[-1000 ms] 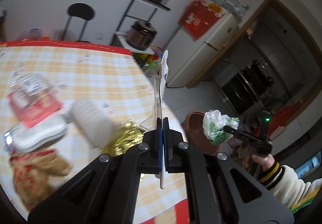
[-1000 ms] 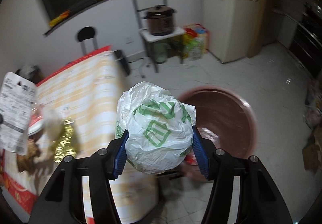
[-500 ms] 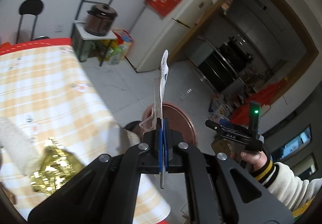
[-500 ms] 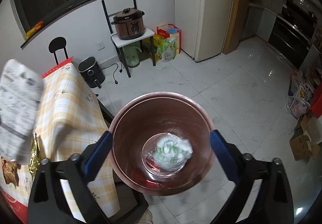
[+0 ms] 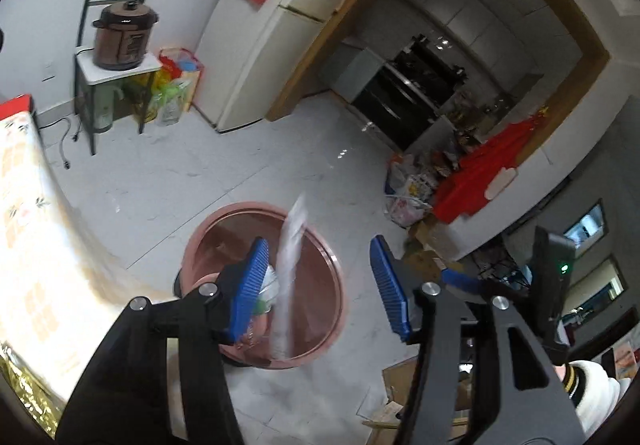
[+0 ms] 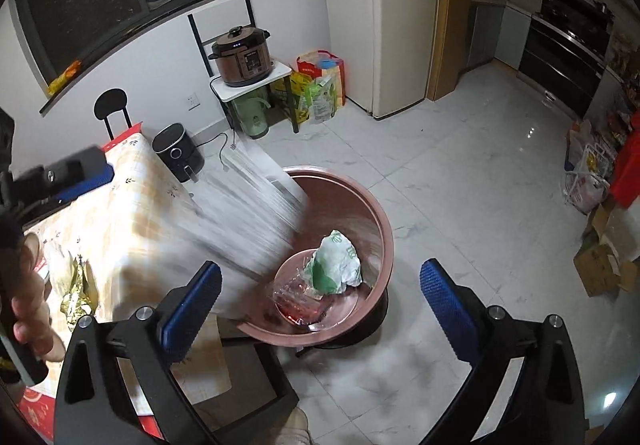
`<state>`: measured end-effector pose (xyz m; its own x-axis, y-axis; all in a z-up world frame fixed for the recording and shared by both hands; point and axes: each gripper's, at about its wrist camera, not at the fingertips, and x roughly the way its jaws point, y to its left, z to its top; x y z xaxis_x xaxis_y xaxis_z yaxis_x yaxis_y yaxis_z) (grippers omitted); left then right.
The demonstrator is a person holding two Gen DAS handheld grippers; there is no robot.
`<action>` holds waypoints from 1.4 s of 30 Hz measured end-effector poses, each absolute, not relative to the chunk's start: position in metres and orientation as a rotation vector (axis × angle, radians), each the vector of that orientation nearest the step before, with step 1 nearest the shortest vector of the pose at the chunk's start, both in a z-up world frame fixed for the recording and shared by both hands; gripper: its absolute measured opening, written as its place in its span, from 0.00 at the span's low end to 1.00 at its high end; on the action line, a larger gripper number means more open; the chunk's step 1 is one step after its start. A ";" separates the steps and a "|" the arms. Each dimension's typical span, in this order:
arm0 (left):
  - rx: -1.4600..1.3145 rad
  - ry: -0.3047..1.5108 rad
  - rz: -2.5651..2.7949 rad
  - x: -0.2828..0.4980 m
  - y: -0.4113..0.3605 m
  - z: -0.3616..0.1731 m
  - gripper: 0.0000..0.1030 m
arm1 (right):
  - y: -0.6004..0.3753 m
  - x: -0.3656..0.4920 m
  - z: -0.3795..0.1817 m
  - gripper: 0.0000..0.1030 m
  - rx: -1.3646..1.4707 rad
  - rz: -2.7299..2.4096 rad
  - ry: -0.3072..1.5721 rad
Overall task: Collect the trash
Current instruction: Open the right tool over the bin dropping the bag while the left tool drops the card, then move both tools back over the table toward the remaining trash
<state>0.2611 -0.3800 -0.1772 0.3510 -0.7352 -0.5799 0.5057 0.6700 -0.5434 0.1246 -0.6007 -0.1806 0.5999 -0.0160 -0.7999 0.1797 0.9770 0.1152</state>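
Observation:
A pink round bin [image 5: 224, 229] [image 6: 372, 205] stands on the floor beside the table. My left gripper [image 5: 318, 245] hangs over it with its jaws opening. A flat white package [image 5: 292, 265] [image 6: 256, 213] is between them, blurred and free of both pads as it drops toward the bin. My right gripper [image 6: 320, 267] is open wide above the bin with nothing in it. A crumpled white-and-green plastic bag [image 6: 336, 261] lies inside the bin on a clear plastic container [image 6: 296, 297]. The left gripper's body [image 6: 76, 173] and its hand [image 6: 32, 301] show at the left edge.
The table with a yellow checked cloth [image 6: 132, 213] [image 5: 32, 225] sits left of the bin and bears a gold wrapper [image 6: 78, 297]. Farther off are an air fryer [image 6: 176, 153], a pressure cooker on a stand [image 6: 242, 57], a fridge [image 6: 400, 25] and cardboard boxes [image 6: 600, 265].
My left gripper swung from over the table to above the bin and let go of the flat package. The right gripper dropped the bag into the bin and stays wide open.

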 end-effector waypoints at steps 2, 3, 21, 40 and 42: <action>-0.262 0.885 -0.813 0.257 -0.375 -0.172 0.63 | -0.598 0.123 -0.178 0.95 0.197 -0.123 0.919; -0.238 0.868 -0.801 0.253 -0.369 -0.168 0.75 | -0.596 0.122 -0.175 0.95 0.199 -0.125 0.912; -0.146 0.765 -0.204 0.156 -0.085 -0.128 0.95 | -0.444 0.144 -0.131 0.95 0.175 0.158 0.816; -0.303 0.943 0.133 -0.003 0.106 -0.209 0.94 | -0.201 0.145 -0.181 0.95 0.015 0.493 1.031; -0.325 0.955 0.112 -0.001 0.106 -0.221 0.94 | -0.185 0.143 -0.187 0.95 -0.001 0.504 1.047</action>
<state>-0.0011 0.1058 -0.2207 0.5759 -0.0484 -0.8161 -0.2359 0.9459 -0.2226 0.1428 -0.1853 -0.1869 0.3978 0.3973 -0.8269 -0.3986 0.8867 0.2343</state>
